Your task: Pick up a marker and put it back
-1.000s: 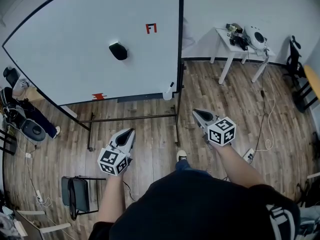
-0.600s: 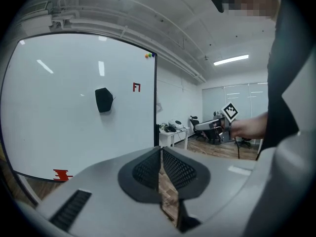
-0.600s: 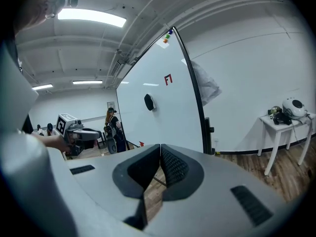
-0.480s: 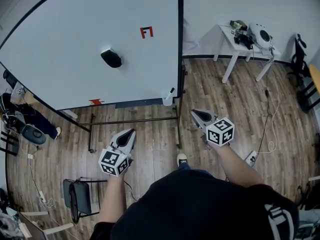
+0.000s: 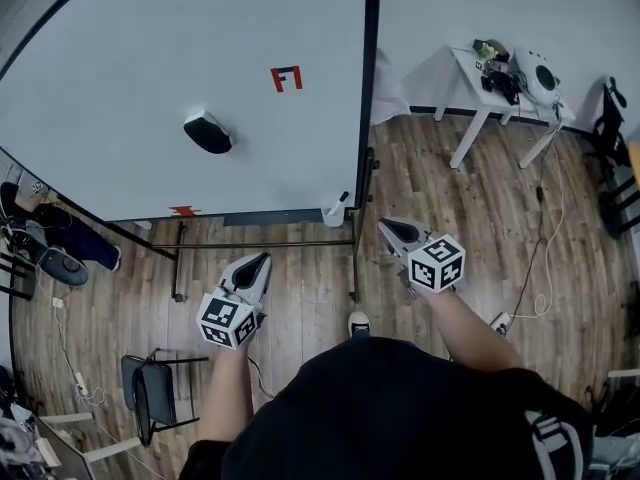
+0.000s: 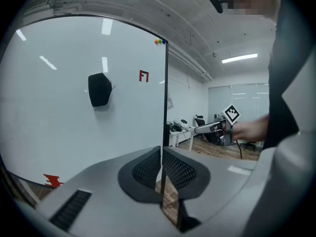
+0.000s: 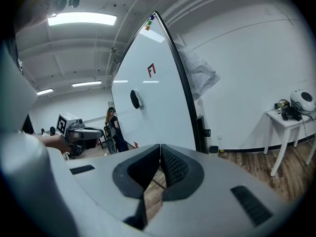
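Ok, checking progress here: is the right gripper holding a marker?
No, the right gripper has its fingers shut together with nothing between them in its own view.

A whiteboard (image 5: 120, 68) on a black frame stands ahead of the left fingers (image 5: 255, 266). Beyond the right fingers (image 5: 395, 230) are a white wall (image 5: 470, 8) and a white table (image 5: 467, 65). Wood floor (image 5: 300, 293) lies under both. A folding chair (image 5: 150, 388) sits behind the left fingers. Strip lights (image 7: 81, 19) glow overhead.
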{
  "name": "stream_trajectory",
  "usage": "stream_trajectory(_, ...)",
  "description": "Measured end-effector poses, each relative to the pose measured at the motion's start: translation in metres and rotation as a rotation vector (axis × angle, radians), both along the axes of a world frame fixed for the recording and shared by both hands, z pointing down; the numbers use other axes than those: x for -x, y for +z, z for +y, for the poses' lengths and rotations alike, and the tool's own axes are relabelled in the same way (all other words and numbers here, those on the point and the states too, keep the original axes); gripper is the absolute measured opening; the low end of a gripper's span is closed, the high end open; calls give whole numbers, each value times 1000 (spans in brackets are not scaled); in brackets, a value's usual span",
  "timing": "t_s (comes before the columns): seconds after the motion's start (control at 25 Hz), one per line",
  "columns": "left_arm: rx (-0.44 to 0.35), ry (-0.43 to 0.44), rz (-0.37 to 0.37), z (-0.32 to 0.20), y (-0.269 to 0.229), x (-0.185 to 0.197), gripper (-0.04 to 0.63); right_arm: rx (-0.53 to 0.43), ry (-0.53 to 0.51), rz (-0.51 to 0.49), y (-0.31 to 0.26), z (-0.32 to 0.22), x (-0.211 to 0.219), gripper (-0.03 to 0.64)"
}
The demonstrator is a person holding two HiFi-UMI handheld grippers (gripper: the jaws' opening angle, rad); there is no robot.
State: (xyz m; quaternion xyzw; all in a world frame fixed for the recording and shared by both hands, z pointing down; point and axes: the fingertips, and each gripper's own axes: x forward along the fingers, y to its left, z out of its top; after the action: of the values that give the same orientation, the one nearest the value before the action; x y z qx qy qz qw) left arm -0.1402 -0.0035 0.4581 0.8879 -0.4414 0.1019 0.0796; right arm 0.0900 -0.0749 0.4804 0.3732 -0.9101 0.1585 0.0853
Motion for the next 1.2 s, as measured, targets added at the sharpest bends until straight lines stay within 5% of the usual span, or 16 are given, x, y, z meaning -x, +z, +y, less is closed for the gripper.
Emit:
stream_trajectory(0.68,20,-78,-24,-88,-2,-19,26,15,-120,-22,9,-91,-3,-2)
stream_trajectory(1.2,26,-107,-14,-118,1,-37,26,30,-195,-5,19,-107,-5,-2)
